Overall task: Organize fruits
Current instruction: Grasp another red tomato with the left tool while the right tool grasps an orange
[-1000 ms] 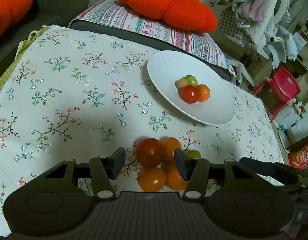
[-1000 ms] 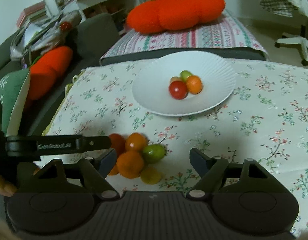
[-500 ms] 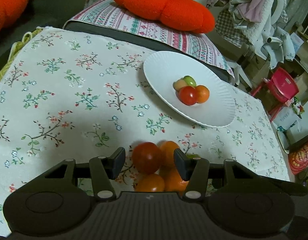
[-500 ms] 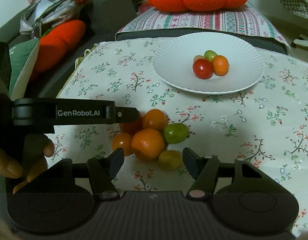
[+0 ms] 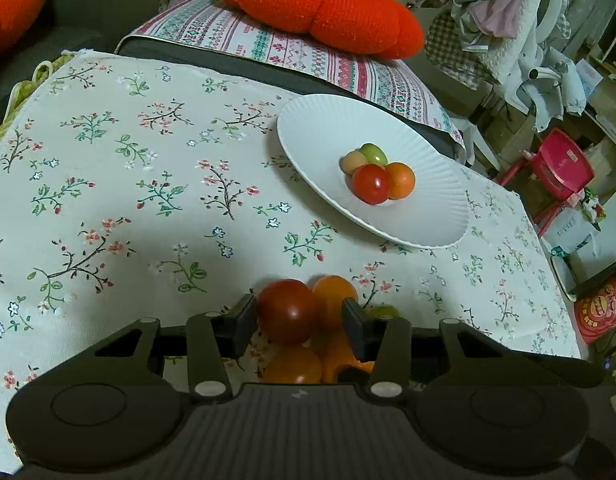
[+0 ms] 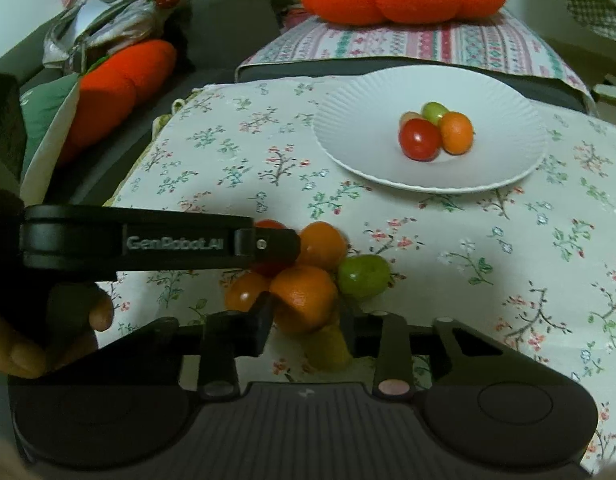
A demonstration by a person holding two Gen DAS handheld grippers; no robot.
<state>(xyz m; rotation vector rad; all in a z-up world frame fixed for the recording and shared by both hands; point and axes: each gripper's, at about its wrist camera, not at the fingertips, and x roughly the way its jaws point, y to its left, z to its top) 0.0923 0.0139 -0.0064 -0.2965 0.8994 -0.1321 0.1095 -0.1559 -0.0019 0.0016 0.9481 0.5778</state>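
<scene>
A pile of fruit lies on the floral cloth. My left gripper (image 5: 297, 326) is closing around the pile's red tomato (image 5: 287, 312); the left pad touches it and the right pad stands apart. My right gripper (image 6: 308, 326) is closing on an orange mandarin (image 6: 303, 300), with both pads at its sides. Around them lie another orange (image 6: 322, 244), a green fruit (image 6: 364, 276), a small orange tomato (image 6: 243, 294) and a yellowish fruit (image 6: 328, 350). The white plate (image 5: 428, 216) farther back holds a red tomato (image 5: 370, 183), an orange (image 5: 400, 180) and a green fruit (image 5: 374, 153).
An orange plush cushion (image 5: 320, 4) lies on a striped pad behind the plate. Another orange cushion (image 6: 119, 84) sits left of the cloth. A red stool (image 5: 560, 168) and hanging clothes (image 5: 508, 8) stand off the right edge. A person's hand (image 6: 27, 340) holds the left gripper.
The left jaws have narrowed around the red tomato. The right gripper has come down to the pile, and its wide jaws have closed in on the mandarin.
</scene>
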